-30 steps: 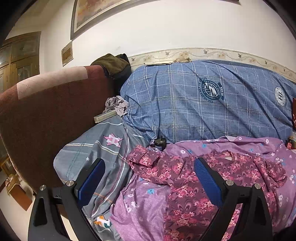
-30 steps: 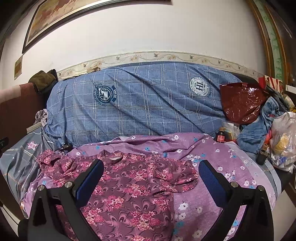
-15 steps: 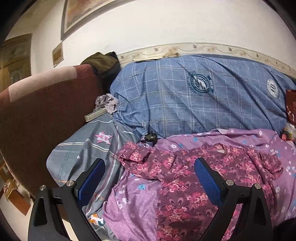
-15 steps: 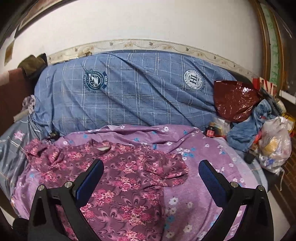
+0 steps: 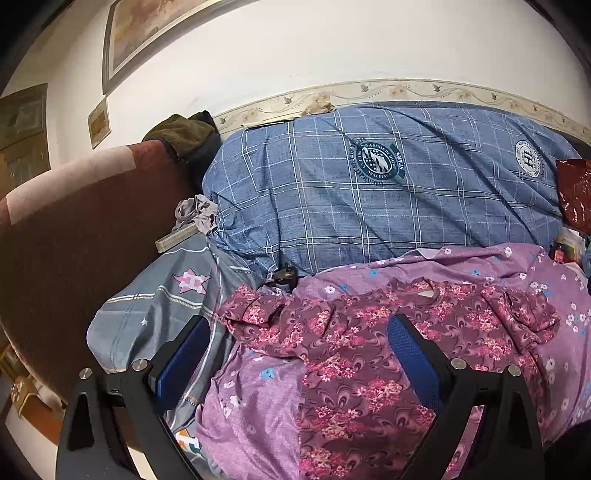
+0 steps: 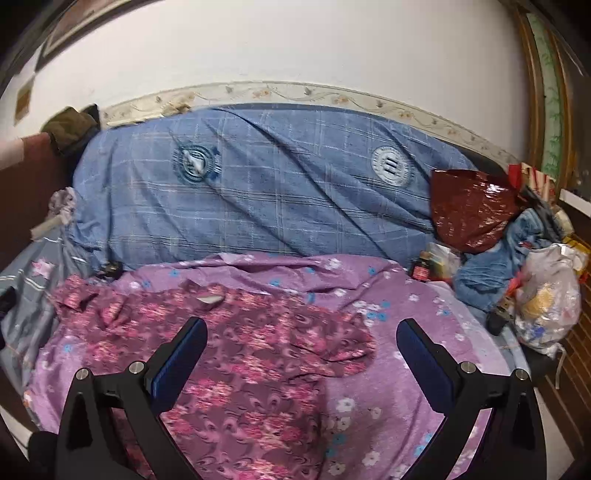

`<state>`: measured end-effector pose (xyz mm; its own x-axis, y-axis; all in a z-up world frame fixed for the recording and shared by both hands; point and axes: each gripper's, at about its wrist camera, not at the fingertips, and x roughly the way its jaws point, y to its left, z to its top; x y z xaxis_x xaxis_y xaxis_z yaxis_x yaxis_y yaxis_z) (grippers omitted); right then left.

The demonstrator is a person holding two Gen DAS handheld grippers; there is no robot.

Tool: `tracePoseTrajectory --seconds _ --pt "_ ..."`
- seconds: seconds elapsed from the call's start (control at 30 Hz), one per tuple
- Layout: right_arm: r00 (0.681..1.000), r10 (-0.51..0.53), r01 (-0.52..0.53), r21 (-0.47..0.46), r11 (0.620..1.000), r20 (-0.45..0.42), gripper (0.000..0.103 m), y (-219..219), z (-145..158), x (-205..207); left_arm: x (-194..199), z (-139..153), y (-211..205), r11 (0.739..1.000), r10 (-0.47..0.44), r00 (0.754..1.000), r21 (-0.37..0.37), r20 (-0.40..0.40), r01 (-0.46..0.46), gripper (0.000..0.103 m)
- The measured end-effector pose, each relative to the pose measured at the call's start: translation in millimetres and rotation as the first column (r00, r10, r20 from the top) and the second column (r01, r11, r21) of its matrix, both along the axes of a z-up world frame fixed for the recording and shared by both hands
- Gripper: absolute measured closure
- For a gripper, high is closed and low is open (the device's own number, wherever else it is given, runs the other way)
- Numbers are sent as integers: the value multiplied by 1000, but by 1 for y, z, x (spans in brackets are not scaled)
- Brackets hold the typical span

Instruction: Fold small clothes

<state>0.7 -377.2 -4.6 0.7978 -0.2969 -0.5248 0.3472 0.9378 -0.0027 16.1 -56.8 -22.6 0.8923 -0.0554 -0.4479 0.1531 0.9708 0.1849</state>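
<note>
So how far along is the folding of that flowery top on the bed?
Barely begun. Done: the maroon floral top lies spread on the purple floral sheet, one sleeve bunched, no fold visible. In hand: nothing; the left hand-held gripper and right hand-held gripper are both open above it. Left: every fold.

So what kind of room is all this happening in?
Most likely a lived-in bedroom at home: a bed under a purple flowered sheet, a bulky blue checked quilt along the white wall, and a framed picture above. A maroon floral blouse lies spread out.
</note>
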Motion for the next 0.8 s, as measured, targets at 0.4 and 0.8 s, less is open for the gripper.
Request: tracePoseTrajectory --seconds 0.4,0.8 --pt "992 123 -122 -14 992 42 0 46 20 6 -3 5 1 999 46 999 1 11 -46 5" --pt "983 176 -176 -6 984 56 0 65 24 10 -7 7 7 998 55 998 3 19 -55 5"
